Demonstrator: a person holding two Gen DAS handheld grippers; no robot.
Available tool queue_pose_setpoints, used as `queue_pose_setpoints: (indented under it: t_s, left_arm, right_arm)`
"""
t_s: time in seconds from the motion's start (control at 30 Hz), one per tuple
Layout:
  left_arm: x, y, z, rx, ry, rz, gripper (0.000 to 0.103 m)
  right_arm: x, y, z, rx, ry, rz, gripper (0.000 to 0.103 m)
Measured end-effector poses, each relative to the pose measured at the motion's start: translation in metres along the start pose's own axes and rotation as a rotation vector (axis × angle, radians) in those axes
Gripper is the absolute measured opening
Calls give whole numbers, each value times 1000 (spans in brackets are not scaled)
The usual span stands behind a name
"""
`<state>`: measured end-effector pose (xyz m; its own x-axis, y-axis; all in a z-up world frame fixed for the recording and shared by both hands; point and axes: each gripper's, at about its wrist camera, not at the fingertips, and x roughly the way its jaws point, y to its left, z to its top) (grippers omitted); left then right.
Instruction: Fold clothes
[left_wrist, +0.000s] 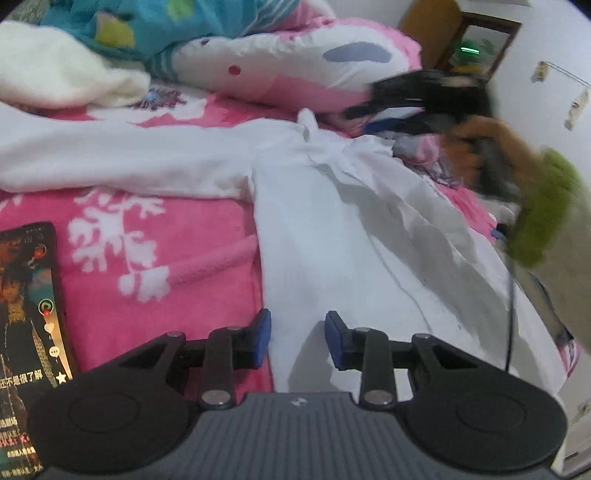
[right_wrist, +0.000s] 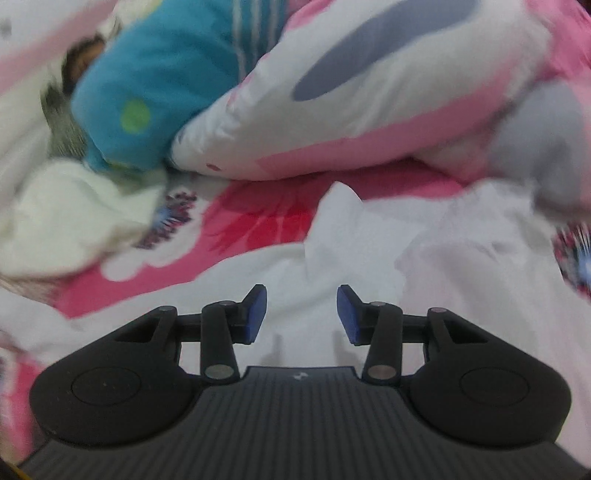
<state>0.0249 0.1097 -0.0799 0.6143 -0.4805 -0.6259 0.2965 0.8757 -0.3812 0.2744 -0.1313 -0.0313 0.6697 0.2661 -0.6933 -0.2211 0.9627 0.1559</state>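
The white garment (left_wrist: 332, 229) is spread flat on the bed (left_wrist: 122, 236), just ahead of and under the left tongs (left_wrist: 297, 338), one sleeve stretched out leftward. No fold is seen yet. Both the left tongs and the right tongs (right_wrist: 301, 314) are held spread, empty, above the cloth. A phone (left_wrist: 26, 314) lies left.

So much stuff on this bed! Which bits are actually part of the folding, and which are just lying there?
Part of the job:
- white garment, spread on the bed
- left gripper, open, at its lower edge
- right gripper, open, over the white cloth

Just lying about:
- phone, screen lit
- pink and white pillow
- teal spotted cloth
- fluffy white cloth
- pink floral bedspread
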Motion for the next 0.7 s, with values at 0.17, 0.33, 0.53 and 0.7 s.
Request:
queue_pose_setpoints:
  t_s: [0.17,0.33,0.53,0.7]
  left_arm:
    - [-4,6,-10,-4,-42,-19,32]
    - [-4,17,-10,-37,-54,-69,29]
    - [-4,26,-7,-71,-41,-106,27]
    - [-11,16,-4,-22,-43,-72,28]
  right_arm:
    - [39,22,4,-142,-113,-166,43]
    - [13,-5,-7,69,-106,-109,43]
    - [-109,-44,-49,315,-131,-3,43]
    - [-247,-34,-88,337,-222,48,43]
